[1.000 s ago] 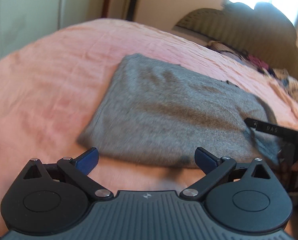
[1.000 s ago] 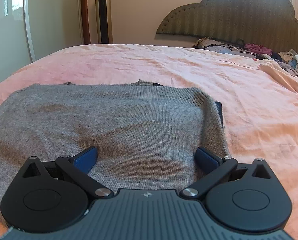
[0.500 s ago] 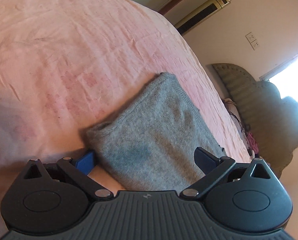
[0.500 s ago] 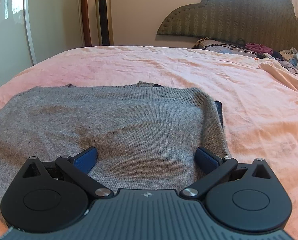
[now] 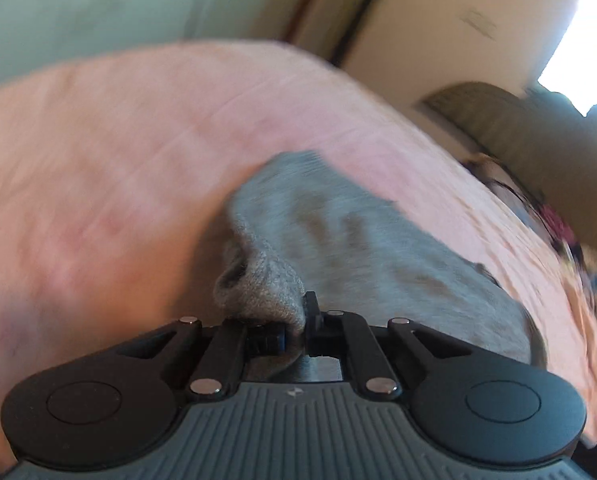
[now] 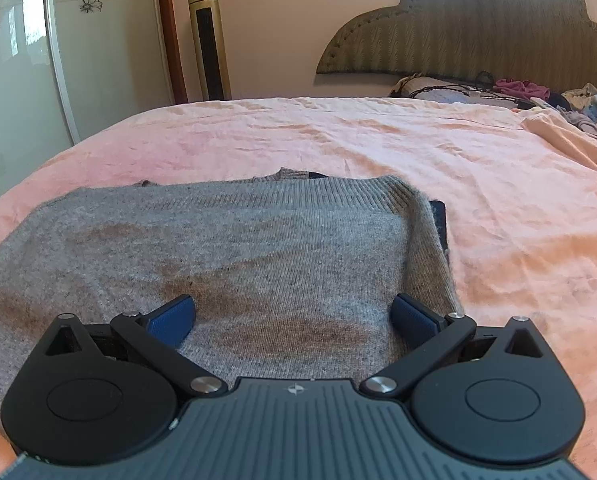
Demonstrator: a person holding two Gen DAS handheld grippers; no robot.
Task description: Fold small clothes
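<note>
Two hand-held grippers work a grey sweater on the bed: left pinches what looks like a cuff, right hovers released.

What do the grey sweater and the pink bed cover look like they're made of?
Grey sweater: soft knit, probably wool or a blend; ribbed band along one edge, fuzzy flecked surface. Pink bed cover: thin matte woven cloth, possibly cotton; fine creases, no sheen.

The left gripper, wide apart a second ago, is now being clamped onto a bunched corner of the grey knit sweater, and that corner is being lifted off the pink bedsheet.
</note>
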